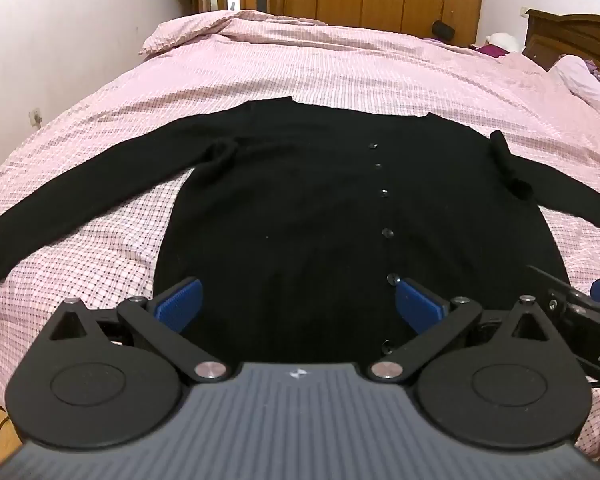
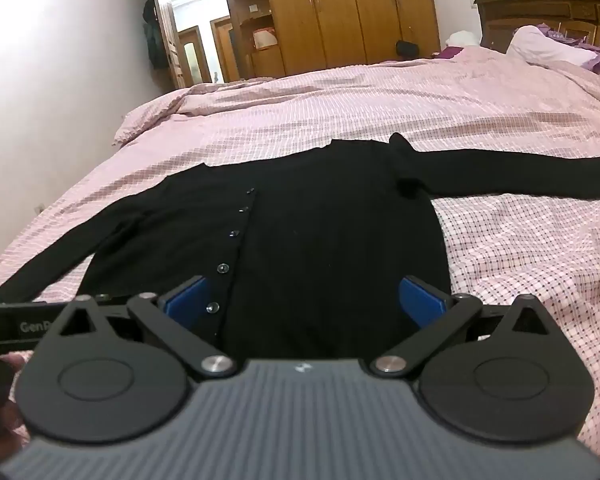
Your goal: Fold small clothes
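The black cardigan (image 1: 300, 208) lies flat and buttoned on my pink checked bedspread (image 1: 340, 68), collar at twelve o'clock, hem at six o'clock right under my tools. Its button row (image 1: 382, 192) runs up the middle; one sleeve (image 1: 60, 208) stretches off toward nine o'clock and the other sleeve (image 2: 520, 172) toward three o'clock. Nothing is folded yet, as far as I can judge.

My left gripper (image 1: 298, 304) hangs over the hem with its blue pads (image 1: 178, 304) spread as wide as they go and nothing between them but air above the knit. My right gripper (image 2: 304, 304) is the same: fully spread, empty, tilted down over the hem just past the buttons. In the left view its tip shows at three o'clock, so the two tools sit close side by side.

To start well, I reckon I should move each tool out to its own sleeve, pinch near the cuff, and lay it across the chest without dragging the body. The knit is soft and will stretch, so I'd lift before I carry. There is a small bunch at each armpit (image 1: 512, 168) worth smoothing first.
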{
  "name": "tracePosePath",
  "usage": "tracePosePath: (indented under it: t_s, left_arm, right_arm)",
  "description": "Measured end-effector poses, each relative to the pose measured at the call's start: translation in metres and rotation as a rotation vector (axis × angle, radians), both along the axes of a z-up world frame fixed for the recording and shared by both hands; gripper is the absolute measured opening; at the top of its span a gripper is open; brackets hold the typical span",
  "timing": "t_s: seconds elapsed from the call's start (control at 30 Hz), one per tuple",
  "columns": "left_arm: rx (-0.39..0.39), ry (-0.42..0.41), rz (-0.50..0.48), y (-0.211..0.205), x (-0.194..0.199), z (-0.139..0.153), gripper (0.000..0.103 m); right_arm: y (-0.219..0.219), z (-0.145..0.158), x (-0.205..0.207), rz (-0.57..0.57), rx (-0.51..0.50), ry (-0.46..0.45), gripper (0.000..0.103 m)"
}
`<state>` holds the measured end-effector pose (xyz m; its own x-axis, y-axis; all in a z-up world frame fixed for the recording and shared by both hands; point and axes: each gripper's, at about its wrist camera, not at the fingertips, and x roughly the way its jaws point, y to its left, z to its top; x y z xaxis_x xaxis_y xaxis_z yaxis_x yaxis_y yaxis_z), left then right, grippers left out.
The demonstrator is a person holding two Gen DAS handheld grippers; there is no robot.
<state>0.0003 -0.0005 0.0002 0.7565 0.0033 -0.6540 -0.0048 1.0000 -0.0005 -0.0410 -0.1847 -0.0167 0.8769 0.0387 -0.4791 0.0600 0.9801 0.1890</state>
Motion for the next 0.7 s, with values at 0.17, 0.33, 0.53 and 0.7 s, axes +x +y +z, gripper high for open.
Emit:
tracePosePath:
  t_s: [0.17,0.33,0.53,0.7]
  left_arm:
    - [-0.008,-0.002,-0.003,0.003,-0.006,-0.006,0.103]
    - [-0.014,0.011,0.006,0.005,0.001,-0.01,0.103]
    - [-0.014,0.026,0.016,0.005,0.005,-0.014,0.103]
    - [-0.012,0.041,0.02,0.005,0.008,-0.017,0.103]
  right_arm:
    - [-0.001,-0.001,0.001,0.0,0.002,0.002,0.103]
    - [0.0,-0.001,0.002,-0.002,0.001,0.008,0.103]
    - [0.001,-0.009,0.007,0.001,0.001,0.024,0.103]
    - [0.0,-0.011,0.009,0.007,0.011,0.049,0.103]
